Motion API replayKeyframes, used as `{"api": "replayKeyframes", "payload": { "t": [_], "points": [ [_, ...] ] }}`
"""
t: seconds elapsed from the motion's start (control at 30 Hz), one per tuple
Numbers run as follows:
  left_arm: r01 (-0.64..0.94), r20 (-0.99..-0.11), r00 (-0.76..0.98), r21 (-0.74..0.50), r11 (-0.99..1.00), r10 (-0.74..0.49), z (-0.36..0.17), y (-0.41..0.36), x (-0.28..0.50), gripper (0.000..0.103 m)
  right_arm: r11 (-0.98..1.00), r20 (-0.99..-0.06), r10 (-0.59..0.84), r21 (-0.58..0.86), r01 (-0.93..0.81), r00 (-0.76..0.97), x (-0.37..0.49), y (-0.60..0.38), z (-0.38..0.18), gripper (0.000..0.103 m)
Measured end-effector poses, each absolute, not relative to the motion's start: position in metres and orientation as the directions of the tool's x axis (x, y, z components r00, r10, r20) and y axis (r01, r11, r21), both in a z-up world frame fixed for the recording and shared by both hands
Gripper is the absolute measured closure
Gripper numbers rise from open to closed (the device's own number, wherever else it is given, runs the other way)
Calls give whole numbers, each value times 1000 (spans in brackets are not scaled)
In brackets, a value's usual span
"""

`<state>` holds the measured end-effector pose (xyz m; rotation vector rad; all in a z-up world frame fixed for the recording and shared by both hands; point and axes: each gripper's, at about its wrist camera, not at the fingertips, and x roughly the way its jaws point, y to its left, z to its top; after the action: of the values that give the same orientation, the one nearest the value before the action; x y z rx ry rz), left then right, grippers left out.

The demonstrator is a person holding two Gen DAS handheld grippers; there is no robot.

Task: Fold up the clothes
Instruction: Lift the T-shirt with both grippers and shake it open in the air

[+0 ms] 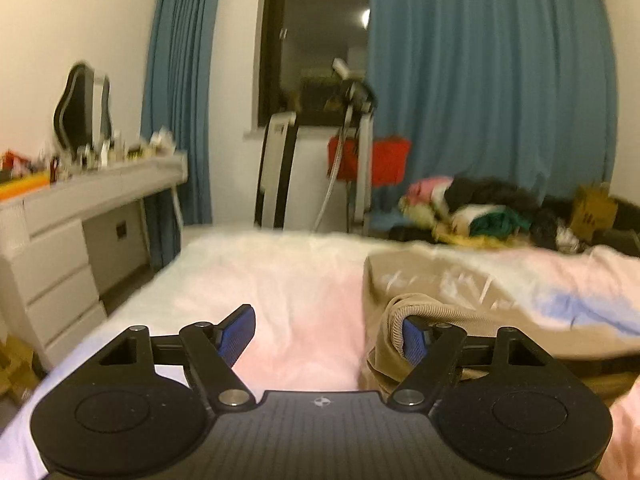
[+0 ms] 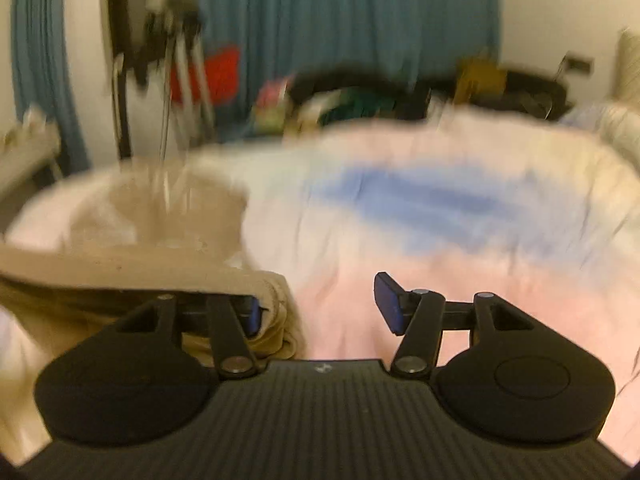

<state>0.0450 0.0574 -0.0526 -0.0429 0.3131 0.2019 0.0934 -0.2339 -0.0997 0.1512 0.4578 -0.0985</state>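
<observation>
The left tongs (image 1: 326,334) are wide open with nothing pinched, though a ribbed cuff (image 1: 404,314) drapes over one blue pad. The right tongs (image 2: 320,306) are open too, and the tan top (image 2: 132,240) just bunches against one pad. The top lies on the pink bed (image 1: 288,280). It looks like a fold was just let go. Next, pick a new edge — grab it flat.

my beige ribbed-cuff sweatshirt (image 1: 440,292): pale lettering | soft bed cover (image 1: 288,280): white and pink, blue patch | long curtains (image 1: 488,80): teal | my jaws' pads (image 1: 236,334): blue
</observation>
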Motion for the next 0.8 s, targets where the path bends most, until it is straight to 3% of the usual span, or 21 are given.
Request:
{"api": "replayKeyframes", "payload": {
  "t": [0.07,0.2,0.5,0.8],
  "points": [
    [-193,-251,952,-42,980,176,-39,59,40,22,972,-351,-81,181,152,933,83,-245,-77,33],
    [-212,-128,972,-112,971,197,13,64,32,22,974,-194,-82,190,119,978,71,-245,-20,33],
    [-154,121,975,-225,962,184,206,84,22,22,990,89,32,132,-44,995,53,-246,182,33],
    [-60,252,961,-221,973,116,362,84,4,17,983,232,116,112,-145,966,32,-272,344,33]
  ]
}}
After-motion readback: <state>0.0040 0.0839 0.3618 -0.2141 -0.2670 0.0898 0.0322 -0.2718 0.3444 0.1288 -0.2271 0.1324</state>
